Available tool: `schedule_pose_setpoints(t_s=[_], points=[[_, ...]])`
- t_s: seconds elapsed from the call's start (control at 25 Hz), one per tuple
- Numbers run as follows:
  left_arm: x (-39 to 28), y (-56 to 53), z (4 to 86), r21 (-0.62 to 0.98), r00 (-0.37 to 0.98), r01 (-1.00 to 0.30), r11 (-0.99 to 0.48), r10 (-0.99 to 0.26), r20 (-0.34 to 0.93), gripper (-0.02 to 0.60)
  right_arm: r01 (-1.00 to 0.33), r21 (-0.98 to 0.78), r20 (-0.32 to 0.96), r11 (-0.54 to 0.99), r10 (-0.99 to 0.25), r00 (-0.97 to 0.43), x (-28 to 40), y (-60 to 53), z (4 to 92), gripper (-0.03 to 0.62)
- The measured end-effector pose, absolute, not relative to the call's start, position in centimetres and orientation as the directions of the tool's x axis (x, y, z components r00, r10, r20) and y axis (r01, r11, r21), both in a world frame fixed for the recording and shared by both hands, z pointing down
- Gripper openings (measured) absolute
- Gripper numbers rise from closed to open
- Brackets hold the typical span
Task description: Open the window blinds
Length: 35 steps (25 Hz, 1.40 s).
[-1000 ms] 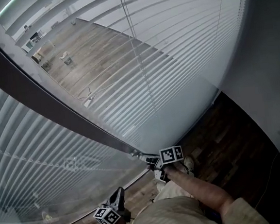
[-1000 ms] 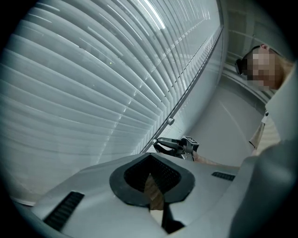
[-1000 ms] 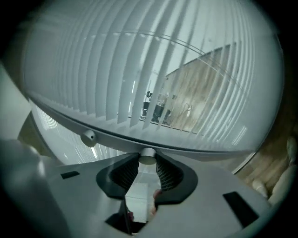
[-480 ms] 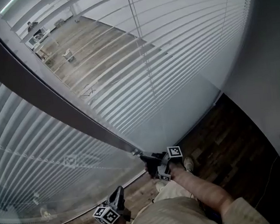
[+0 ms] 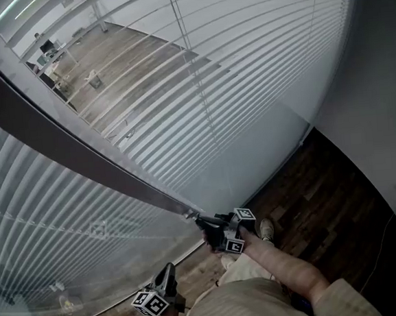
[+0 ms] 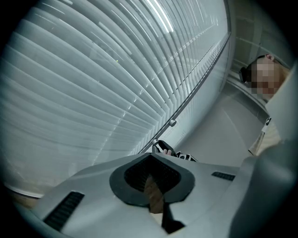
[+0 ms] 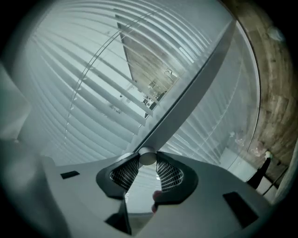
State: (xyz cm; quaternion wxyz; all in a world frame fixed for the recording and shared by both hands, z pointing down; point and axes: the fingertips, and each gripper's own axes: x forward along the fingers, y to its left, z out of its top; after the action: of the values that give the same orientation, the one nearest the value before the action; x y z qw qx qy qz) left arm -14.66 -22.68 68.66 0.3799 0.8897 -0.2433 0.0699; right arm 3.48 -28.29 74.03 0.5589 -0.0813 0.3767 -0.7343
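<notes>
White slatted blinds (image 5: 244,60) hang behind glass on both sides of a dark slanted frame bar (image 5: 66,151). At the bar's lower end sits a small round silver knob (image 7: 148,158). My right gripper (image 7: 148,161) is shut on this knob, with a mesh pad on each side of it. In the head view the right gripper (image 5: 199,221) reaches up to the knob (image 5: 190,216) from a bare forearm. My left gripper (image 5: 168,270) hangs lower, apart from the glass, jaws shut with nothing in them (image 6: 151,155). The left gripper view also catches the right gripper (image 6: 163,148) at the bar.
A grey wall (image 5: 379,103) closes the right side above a dark wood floor (image 5: 327,211). My legs in beige trousers (image 5: 239,308) and a shoe (image 5: 266,230) are below. A second knob (image 6: 172,123) sits higher on the bar. Through the slats a room with a wooden floor shows.
The right gripper has rolled about its own axis while staying on the knob; its marker cube now shows a different face. The left gripper has stayed where it was.
</notes>
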Motion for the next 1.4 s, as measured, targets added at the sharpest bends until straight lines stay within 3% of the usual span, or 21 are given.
schedule_pose_setpoints(t_s=[0.36,0.48,0.56,0.64,0.8,0.92,1.0,1.08,1.24,1.4], points=[[-12.2,-23.2,68.8,0.634,0.877,-0.478,-0.608,-0.358,0.319,0.012,0.933,-0.353,-0.348,-0.067,-0.917,-0.197,4.4,-28.4,75.0,0.123],[-13.0,-23.3,68.5,0.639,0.879,-0.477,-0.604,-0.351,0.324,0.012,0.925,-0.372,-0.332,-0.080,-0.919,-0.213,3.4,-28.4,74.9,0.123],[-13.7,-23.3,68.1,0.643,0.877,-0.479,-0.598,-0.353,0.326,0.012,0.868,-0.490,-0.306,-0.083,-0.915,-0.261,3.0,-28.3,74.6,0.124],[-13.6,-23.4,68.0,0.643,0.878,-0.478,-0.598,-0.356,0.322,0.012,0.722,-0.686,-0.246,-0.084,-0.908,-0.339,3.5,-28.4,73.9,0.130],[-13.8,-23.2,68.6,0.647,0.883,-0.467,-0.603,-0.353,0.309,0.012,0.293,-0.954,-0.090,-0.060,-0.878,-0.471,5.2,-26.5,72.6,0.180],[-14.2,-22.9,69.0,0.646,0.883,-0.467,-0.604,-0.361,0.301,0.012,-0.210,-0.977,0.089,0.019,-0.866,-0.492,6.5,-24.4,70.7,0.212],[-14.7,-23.7,69.1,0.641,0.883,-0.467,-0.609,-0.365,0.296,0.012,-0.603,-0.785,0.205,0.141,-0.860,-0.468,6.0,-24.3,68.3,0.212],[-15.2,-24.6,69.3,0.641,0.880,-0.472,-0.605,-0.370,0.298,0.012,-0.842,-0.471,0.277,0.262,-0.862,-0.423,4.5,-24.9,65.3,0.212],[-14.4,-24.9,70.6,0.649,0.879,-0.472,-0.597,-0.375,0.295,0.012,-0.958,-0.040,0.290,0.285,-0.914,-0.284,4.3,-26.5,62.2,0.210],[-15.9,-26.1,69.7,0.642,0.881,-0.467,-0.609,-0.385,0.275,0.012,-0.940,0.266,0.308,0.215,-0.943,-0.129,3.1,-28.9,60.7,0.190]])
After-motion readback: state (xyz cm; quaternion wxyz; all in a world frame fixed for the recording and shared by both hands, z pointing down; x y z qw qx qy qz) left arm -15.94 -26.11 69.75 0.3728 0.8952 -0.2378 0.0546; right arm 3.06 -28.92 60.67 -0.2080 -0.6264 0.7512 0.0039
